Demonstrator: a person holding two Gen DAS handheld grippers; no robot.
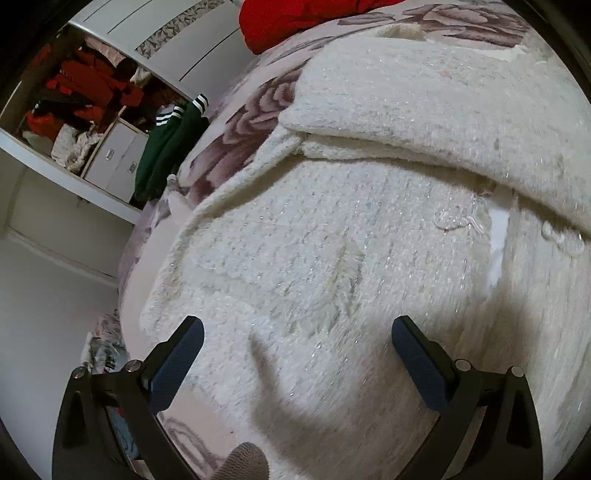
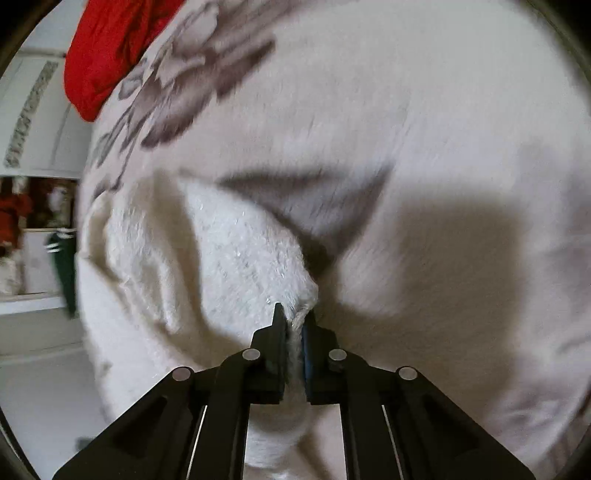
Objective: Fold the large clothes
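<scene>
Right gripper (image 2: 294, 321) is clamped on a bunched edge of the fuzzy white garment (image 2: 236, 251), cloth squeezed between both pads at six o'clock in its own view. My left gripper (image 1: 297, 338) hangs with its jaws wide apart over the same garment (image 1: 332, 258), holding nothing. That garment sprawls across the floral bedspread (image 1: 236, 125), filling most of the left view. One fold is already in: a thick flap (image 1: 424, 110) lies doubled over the body from about one o'clock. I judge the job roughly midway; the pinched edge has yet to be carried across and laid flat. A red cloth (image 1: 295, 18) sits at twelve o'clock, and a green garment (image 1: 166, 147) hangs at ten.
</scene>
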